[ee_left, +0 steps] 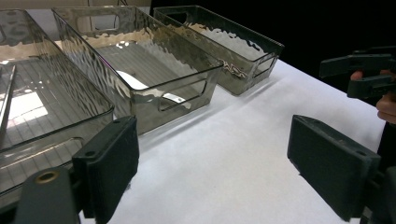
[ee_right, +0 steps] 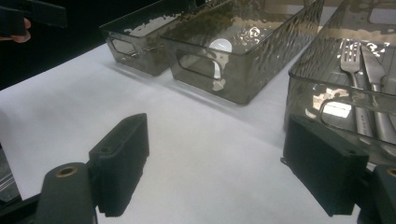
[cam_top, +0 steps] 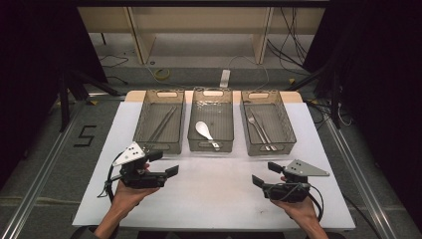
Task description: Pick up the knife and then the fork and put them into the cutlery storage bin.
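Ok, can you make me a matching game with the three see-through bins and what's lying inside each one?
Things:
1. left bin
2. middle bin
3. right bin
4. left gripper

States:
A. holds a fork and a knife
B. jaws open, nothing between them
C. holds a white spoon
D. holds chopsticks

Pairs: 1-D, 2-C, 3-A, 4-B

High view: fixed above person's side, facing forward and down, far enough to take in whole white tabletop (cam_top: 214, 189) and three smoky plastic bins (cam_top: 211, 119). Left gripper view: low, close over tabletop, facing right toward bins. Right gripper view: low, close, facing left. All share middle bin with white spoon (ee_right: 219, 46).
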